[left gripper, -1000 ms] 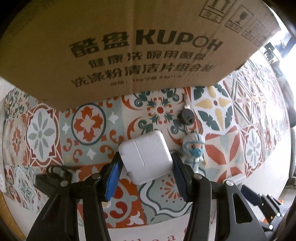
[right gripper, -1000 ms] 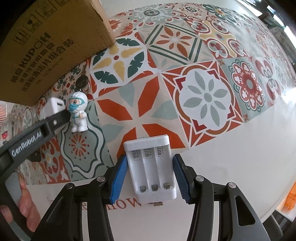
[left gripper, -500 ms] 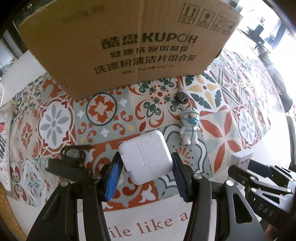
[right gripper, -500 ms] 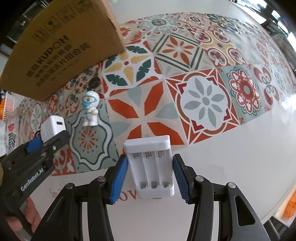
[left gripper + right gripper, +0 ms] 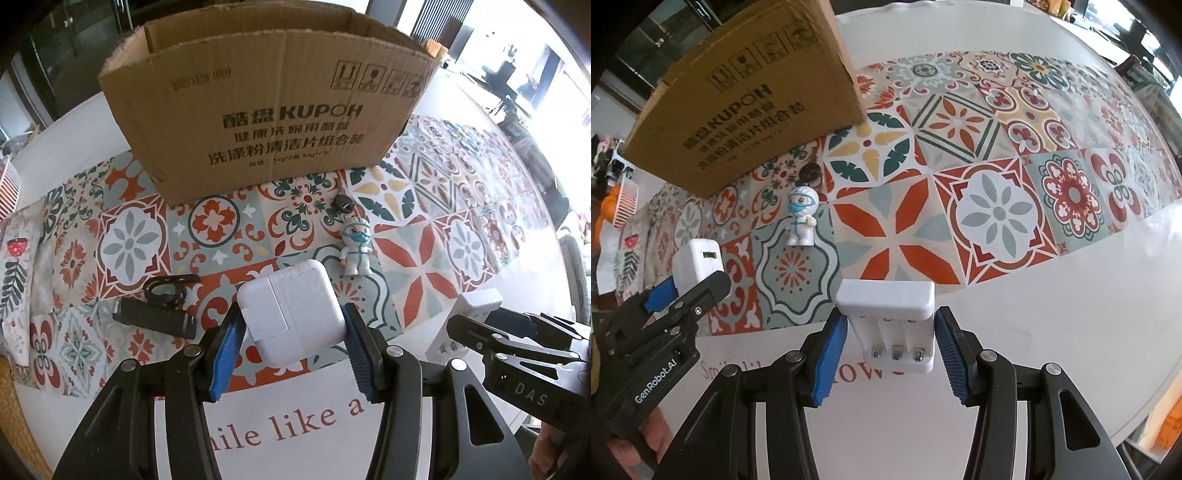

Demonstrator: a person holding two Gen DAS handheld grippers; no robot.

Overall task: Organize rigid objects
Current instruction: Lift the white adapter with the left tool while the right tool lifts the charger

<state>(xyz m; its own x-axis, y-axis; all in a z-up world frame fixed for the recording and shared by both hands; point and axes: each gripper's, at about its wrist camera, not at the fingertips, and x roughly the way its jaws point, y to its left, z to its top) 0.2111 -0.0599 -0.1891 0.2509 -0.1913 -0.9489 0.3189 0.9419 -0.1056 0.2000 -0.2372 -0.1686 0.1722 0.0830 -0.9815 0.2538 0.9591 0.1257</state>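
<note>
My left gripper [image 5: 291,350] is shut on a white square power adapter [image 5: 291,310], held above the patterned tablecloth; the same adapter [image 5: 698,258] shows at the left of the right wrist view. My right gripper [image 5: 890,350] is shut on a white battery charger [image 5: 890,317] with three empty slots, lifted over the white table edge; the charger [image 5: 465,317] appears at the right of the left wrist view. An open cardboard box [image 5: 266,110] stands beyond both. A small masked figurine keychain [image 5: 356,251] lies in front of the box.
A black rectangular device [image 5: 155,321] with a black clip lies on the tablecloth [image 5: 129,240] at the left. A white mat with red lettering [image 5: 295,424] sits below the grippers. A pink basket [image 5: 626,203] stands far left. A person's fingers [image 5: 653,435] hold the left tool.
Both grippers have risen with their objects still gripped. The box has shrunk in the left wrist view, its open top now showing, and the black device has come into sight.
</note>
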